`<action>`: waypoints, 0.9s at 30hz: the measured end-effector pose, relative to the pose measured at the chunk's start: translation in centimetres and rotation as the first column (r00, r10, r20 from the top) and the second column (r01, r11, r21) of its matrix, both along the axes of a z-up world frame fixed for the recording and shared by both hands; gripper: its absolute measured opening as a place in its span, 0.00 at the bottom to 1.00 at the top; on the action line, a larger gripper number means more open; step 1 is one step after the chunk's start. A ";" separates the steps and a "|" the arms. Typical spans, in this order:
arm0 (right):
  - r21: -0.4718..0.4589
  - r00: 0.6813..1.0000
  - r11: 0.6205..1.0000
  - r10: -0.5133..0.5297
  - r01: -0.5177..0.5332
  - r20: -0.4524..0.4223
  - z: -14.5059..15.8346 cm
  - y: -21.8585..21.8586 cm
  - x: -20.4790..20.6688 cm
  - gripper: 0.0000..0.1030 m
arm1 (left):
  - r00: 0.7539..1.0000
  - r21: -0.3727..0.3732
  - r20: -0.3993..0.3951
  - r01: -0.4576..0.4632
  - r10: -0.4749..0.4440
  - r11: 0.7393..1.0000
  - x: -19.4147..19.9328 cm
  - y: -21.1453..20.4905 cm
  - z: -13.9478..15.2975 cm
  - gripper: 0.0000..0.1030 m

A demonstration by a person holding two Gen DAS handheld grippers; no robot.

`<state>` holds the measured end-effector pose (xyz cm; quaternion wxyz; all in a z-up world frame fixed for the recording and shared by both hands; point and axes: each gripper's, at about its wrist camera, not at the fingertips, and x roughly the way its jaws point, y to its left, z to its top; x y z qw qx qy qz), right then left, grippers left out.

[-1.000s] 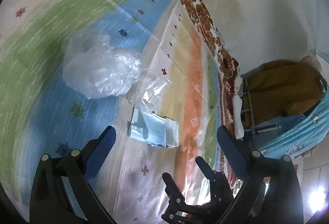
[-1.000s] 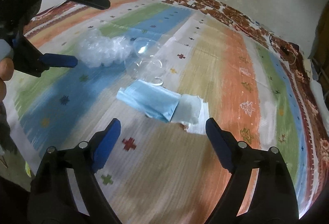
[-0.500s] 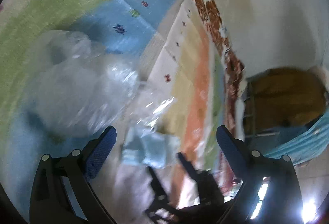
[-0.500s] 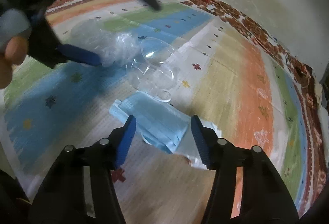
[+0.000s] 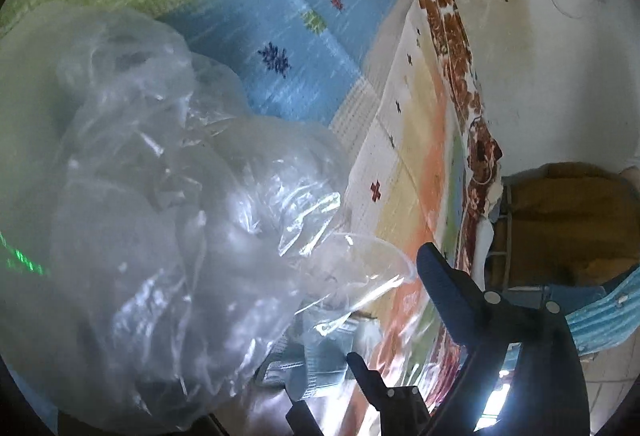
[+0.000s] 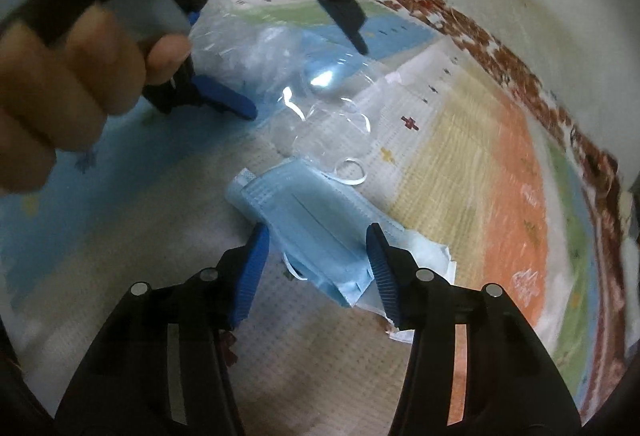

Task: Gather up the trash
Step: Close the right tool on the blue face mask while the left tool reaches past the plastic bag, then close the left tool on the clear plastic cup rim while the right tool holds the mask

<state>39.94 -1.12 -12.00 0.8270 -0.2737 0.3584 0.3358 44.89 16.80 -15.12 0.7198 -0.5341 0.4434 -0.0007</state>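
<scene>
A crumpled clear plastic bag fills the left wrist view, right at my left gripper; its left finger is hidden behind the bag, its right finger shows, and the jaws stand wide apart around the bag. A clear plastic cup lies beside the bag. A blue face mask lies on the striped mat with a white wrapper under its right end. My right gripper is low over the mask, its blue pads straddling it with a gap.
The colourful striped mat covers the floor up to a stained white wall. A brown cloth over a metal frame stands by the wall at the right. The right gripper shows in the left wrist view.
My left gripper has moved down onto the plastic bag, which now fills its view. My right gripper has moved forward over the mask and its jaws have narrowed.
</scene>
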 end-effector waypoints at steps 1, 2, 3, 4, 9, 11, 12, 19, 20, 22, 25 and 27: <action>0.010 1.000 1.000 -0.006 0.006 -0.018 0.0 -0.2 0.2 0.46 | 1.000 -0.003 -0.001 0.003 -0.003 1.000 0.1 0.0 0.0 0.89; 0.015 1.000 1.000 -0.008 0.009 -0.029 0.0 -0.3 0.3 0.45 | 1.000 -0.003 -0.002 0.010 -0.010 1.000 0.3 0.0 0.0 0.87; 0.019 0.999 1.000 -0.009 0.010 -0.035 -0.1 -0.4 0.4 0.44 | 1.000 0.001 -0.004 0.016 -0.016 1.000 0.3 0.0 -0.1 0.85; 0.019 0.999 1.000 -0.013 0.014 -0.038 -0.2 -0.4 0.5 0.43 | 1.000 0.013 -0.008 0.026 -0.026 1.000 0.4 0.0 -0.1 0.80; 0.007 0.999 0.999 -0.041 0.041 -0.032 -0.3 -0.6 1.1 0.22 | 0.998 0.030 -0.035 0.048 -0.047 0.998 0.1 0.3 -0.6 0.49; 0.009 0.998 0.999 -0.048 0.048 -0.036 -0.4 -0.5 1.3 0.19 | 0.997 -0.003 -0.044 0.060 -0.060 0.998 0.0 0.4 -0.9 0.41; 0.006 0.998 0.999 -0.050 0.050 -0.034 -0.4 -0.5 1.3 0.16 | 0.997 -0.004 -0.047 0.063 -0.063 0.998 0.0 0.3 -1.0 0.40; 0.034 0.991 0.993 -0.109 0.112 -0.075 0.9 -1.6 2.2 0.10 | 0.990 0.072 -0.089 0.120 -0.114 0.990 -0.5 -0.2 -0.9 0.12; 0.051 0.988 0.991 -0.120 0.125 -0.093 1.2 -1.9 2.6 0.09 | 0.988 0.083 -0.088 0.134 -0.127 0.988 -0.6 -0.4 -0.7 0.11; 0.105 0.975 0.979 -0.158 0.175 -0.154 1.9 -2.9 3.4 0.08 | 0.985 0.101 -0.085 0.156 -0.147 0.983 -0.7 -0.7 -0.2 0.11; 0.168 0.949 0.954 -0.203 0.247 -0.241 2.6 -4.2 4.5 0.07 | 0.983 0.127 -0.076 0.175 -0.166 0.976 -1.0 -1.0 0.6 0.08; 0.202 0.930 0.937 -0.221 0.286 -0.295 2.9 -5.0 4.9 0.07 | 0.983 0.145 -0.069 0.177 -0.168 0.974 -1.4 -1.2 1.0 0.08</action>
